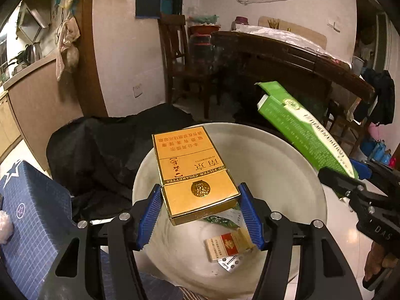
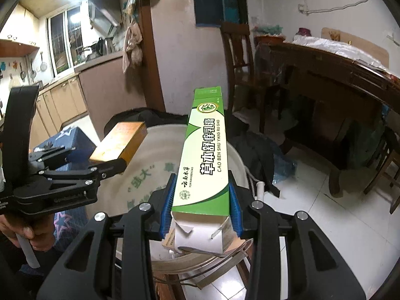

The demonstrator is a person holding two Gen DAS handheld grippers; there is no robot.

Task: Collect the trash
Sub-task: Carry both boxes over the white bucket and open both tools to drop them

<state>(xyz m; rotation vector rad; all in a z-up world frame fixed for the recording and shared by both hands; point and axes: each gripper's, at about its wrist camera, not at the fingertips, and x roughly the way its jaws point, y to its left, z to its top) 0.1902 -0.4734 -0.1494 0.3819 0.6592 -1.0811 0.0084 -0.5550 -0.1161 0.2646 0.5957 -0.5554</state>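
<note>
A white-tiled floor [image 2: 312, 212] is shown. On it are stood a white bucket [image 1: 287, 165], at its 9 o'clock a blue box [image 1: 32, 207], and at 12 o'clock a black bag [image 1: 105, 150].

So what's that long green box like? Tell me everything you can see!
The long green box looks like thin cardboard, green with a cream front panel, black Chinese writing and the letters CAO BEN SHU YANG RU GAO. The right gripper pinches its near end between blue pads. That end is torn open, with white flaps showing. Its far flap is open too. It sticks out tilted over the white bucket.
</note>
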